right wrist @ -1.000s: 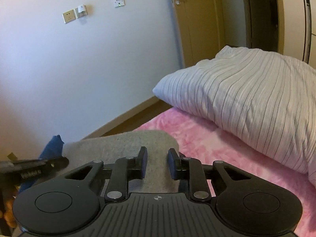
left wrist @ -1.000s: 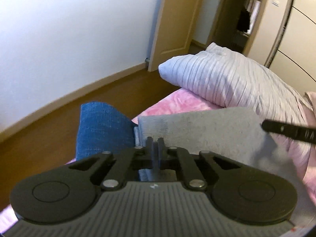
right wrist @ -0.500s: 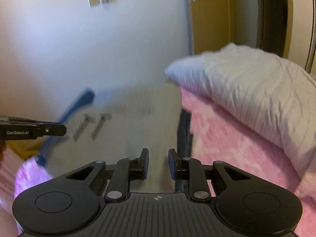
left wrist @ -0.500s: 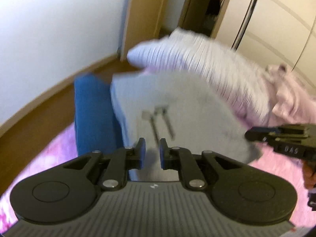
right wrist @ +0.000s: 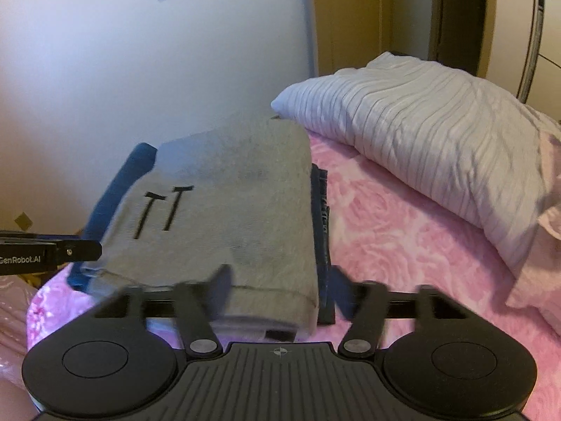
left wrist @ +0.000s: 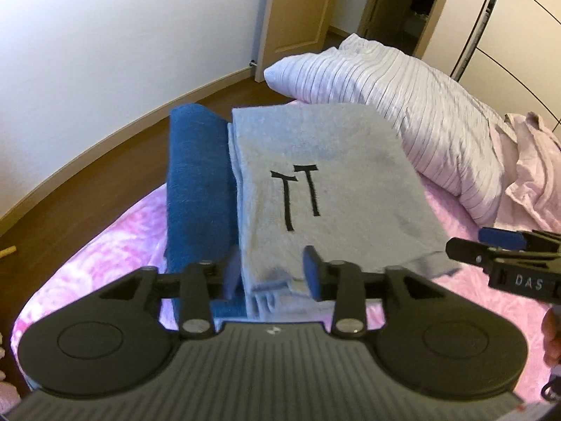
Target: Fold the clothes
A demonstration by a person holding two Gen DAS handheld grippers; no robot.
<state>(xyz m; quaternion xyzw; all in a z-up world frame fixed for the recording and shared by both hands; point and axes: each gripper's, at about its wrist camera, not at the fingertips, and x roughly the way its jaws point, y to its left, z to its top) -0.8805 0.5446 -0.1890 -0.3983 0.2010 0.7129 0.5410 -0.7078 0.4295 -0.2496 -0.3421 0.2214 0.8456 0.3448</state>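
Observation:
A folded grey garment [left wrist: 333, 182] with two black T-shaped marks lies flat on top of a pile at the bed's corner. A folded blue garment [left wrist: 196, 182] sticks out on its left side. In the right wrist view the grey garment [right wrist: 228, 203] also covers a dark denim piece [right wrist: 320, 217] along its right edge. My left gripper [left wrist: 261, 277] is open at the garment's near left edge, holding nothing. My right gripper [right wrist: 280, 291] is open wide at the near right corner, also with nothing in it, and its fingers are motion-blurred.
A striped white pillow [left wrist: 403, 98] lies just behind the pile on the pink floral bedspread [right wrist: 403, 245]. A crumpled pale pink cloth [left wrist: 526, 161] sits at the far right. Brown floor [left wrist: 87, 168] and a white wall lie beyond the bed's left edge.
The left gripper, shut on the grey garment a second ago, has opened wide. The right jaws have widened too. The grey garment now lies flat on the pile and both grippers have drawn back.

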